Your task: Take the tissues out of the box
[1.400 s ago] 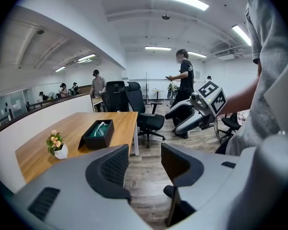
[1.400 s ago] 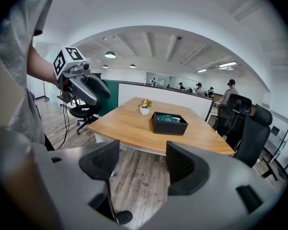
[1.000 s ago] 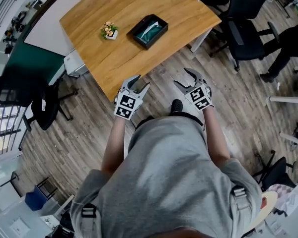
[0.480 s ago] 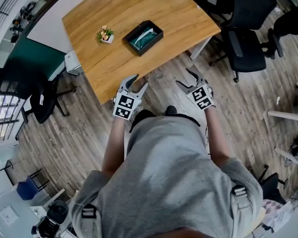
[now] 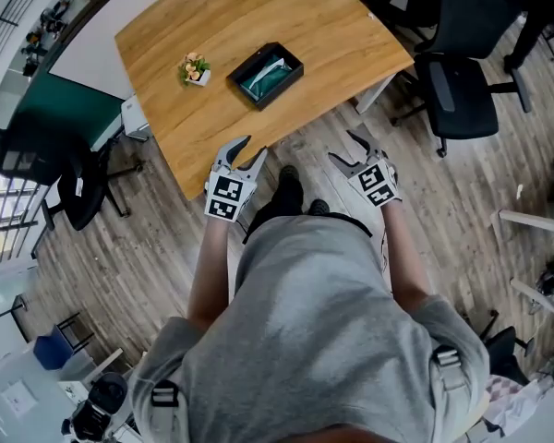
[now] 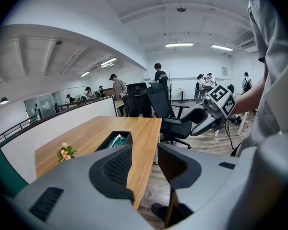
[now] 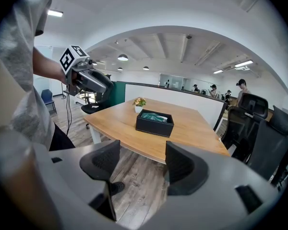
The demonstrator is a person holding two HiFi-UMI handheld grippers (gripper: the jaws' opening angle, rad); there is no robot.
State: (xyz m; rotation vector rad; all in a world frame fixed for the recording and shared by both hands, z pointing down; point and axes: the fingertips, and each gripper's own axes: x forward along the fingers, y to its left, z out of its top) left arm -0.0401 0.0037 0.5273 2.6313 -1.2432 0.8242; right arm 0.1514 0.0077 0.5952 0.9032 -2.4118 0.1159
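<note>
head view, tech 1: state the location of the tissue box.

tech 2: the black tissue box (image 5: 265, 75) sits on the wooden table (image 5: 222, 17), open top up, near the table's middle. the tissues (image 5: 270, 68) lie inside it, teal with a white piece showing. a small flower pot (image 5: 196, 66) stands near the box on its left, not touching it.

tech 1: state the condition of the left gripper.

tech 2: the left gripper (image 5: 254, 148) is held at the table's near edge, aimed toward the box and well apart from it. left gripper view shows the jaws apart with a clear gap. they have just been closing. nothing is between the pads; only the table edge and the floor (image 5: 415, 210) show through the gap.

tech 1: state the condition of the right gripper.

tech 2: the right gripper (image 5: 344, 146) is held over the plank floor, just off the table's near edge and level with the left gripper. right gripper view shows the jaws wide apart and empty, with the box beyond the gap on the table.

tech 1: list adjacent items.

tech 2: a black shoe (image 5: 289, 187) shows on the floor between the two grippers. a black office chair (image 5: 457, 86) stands right of the table.
</note>
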